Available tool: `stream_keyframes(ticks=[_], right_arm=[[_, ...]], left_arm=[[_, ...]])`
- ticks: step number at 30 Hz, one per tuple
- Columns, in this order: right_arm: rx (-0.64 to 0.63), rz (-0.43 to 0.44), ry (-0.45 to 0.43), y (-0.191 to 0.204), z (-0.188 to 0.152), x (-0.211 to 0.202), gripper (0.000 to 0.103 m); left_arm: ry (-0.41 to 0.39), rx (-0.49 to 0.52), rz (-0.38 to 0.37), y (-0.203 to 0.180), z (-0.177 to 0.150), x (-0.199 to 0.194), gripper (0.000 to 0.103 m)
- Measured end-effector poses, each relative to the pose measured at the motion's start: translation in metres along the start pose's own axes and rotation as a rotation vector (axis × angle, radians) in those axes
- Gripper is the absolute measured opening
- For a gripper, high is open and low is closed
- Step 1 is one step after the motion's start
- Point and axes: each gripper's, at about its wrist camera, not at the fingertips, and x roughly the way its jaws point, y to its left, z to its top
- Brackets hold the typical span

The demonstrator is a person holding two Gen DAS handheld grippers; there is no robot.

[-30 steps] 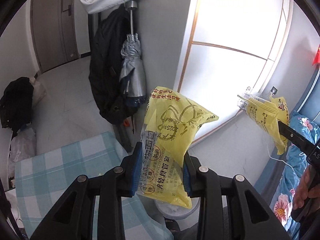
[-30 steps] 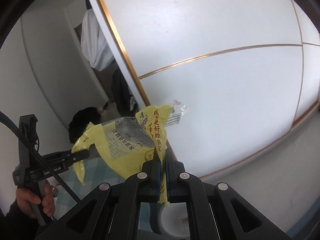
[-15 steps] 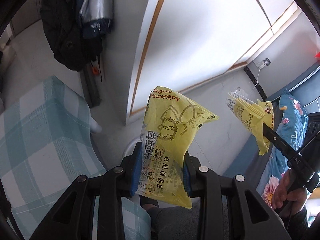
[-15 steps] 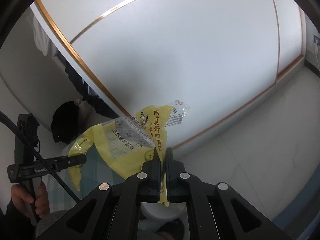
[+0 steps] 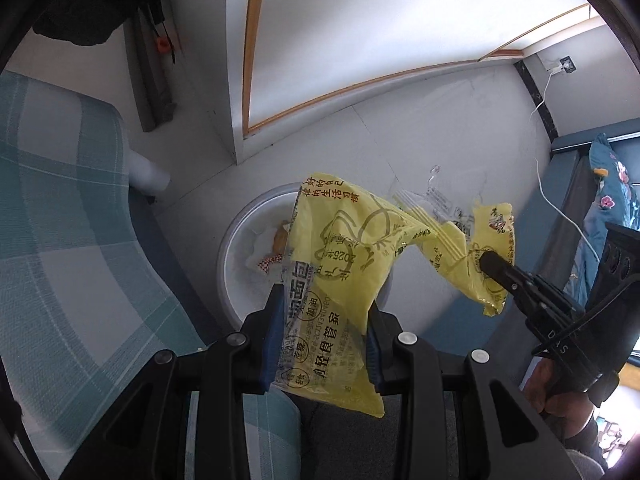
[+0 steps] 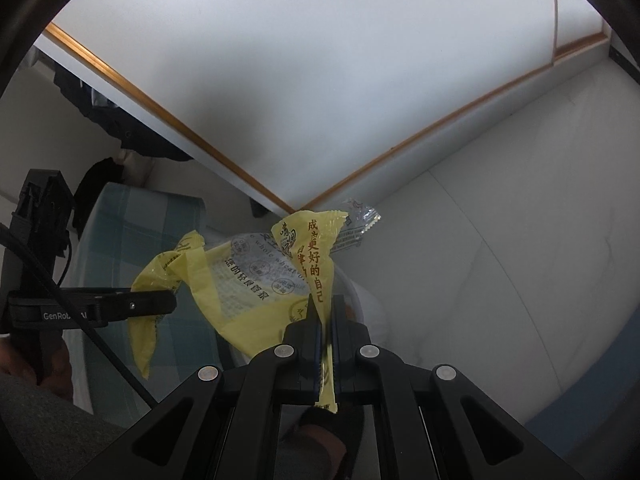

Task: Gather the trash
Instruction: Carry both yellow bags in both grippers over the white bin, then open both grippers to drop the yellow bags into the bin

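two yellow wrappers are being held in the air above a white bin (image 5: 240, 236) standing on the pale floor (image 5: 420, 148). the first yellow wrapper (image 5: 336, 280) is being pinched between the blue pads of the left gripper (image 5: 326, 340), whose jaws are standing partly apart on its bunched width. the second yellow wrapper (image 6: 316, 264) is being pinched flat by the right gripper (image 6: 326, 332), whose jaws are pressed almost together on the thin film. the two wrappers are overlapping in both views; whether they are touching cannot be told. one bin is showing, with paper scraps lying inside it, and the first wrapper is hiding part of its rim. one checked teal cover (image 5: 60, 220) is lying just beside the bin, and one white cabinet with gold trim (image 5: 360, 32) is standing behind it. one floral bedcover (image 5: 616, 200) is showing at the far right. compared with a second ago, both grippers are sitting lower and pointing more steeply down, and the bin is now lying directly under the wrappers.
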Motion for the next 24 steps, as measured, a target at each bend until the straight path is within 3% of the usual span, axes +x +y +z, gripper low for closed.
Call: stream_keyframes(ticks=[2, 5, 11, 15, 19, 24], right_arm=[[0.009, -0.002, 0.025, 0.006, -0.007, 0.012, 0.003], [0.019, -0.001, 0.073, 0.005, -0.014, 0.030, 0.004], [0.046, 0.014, 0.136, 0.011, -0.021, 0.063, 0.005], [0.019, -0.014, 0.174, 0.013, -0.025, 0.075, 0.006], [-0.004, -0.033, 0.202, 0.022, -0.024, 0.092, 0.007], [-0.046, -0.052, 0.228, 0.035, -0.024, 0.107, 0.011]], left_arm=[[0.007, 0.002, -0.038, 0.003, 0.005, 0.005, 0.032], [0.051, -0.022, -0.017, 0.013, 0.011, 0.018, 0.032], [0.168, -0.143, -0.056, 0.035, 0.014, 0.049, 0.033], [0.182, -0.180, -0.049, 0.041, 0.015, 0.049, 0.035], [0.185, -0.227, -0.055, 0.045, 0.019, 0.046, 0.046], [0.220, -0.250, -0.073, 0.046, 0.022, 0.055, 0.048]])
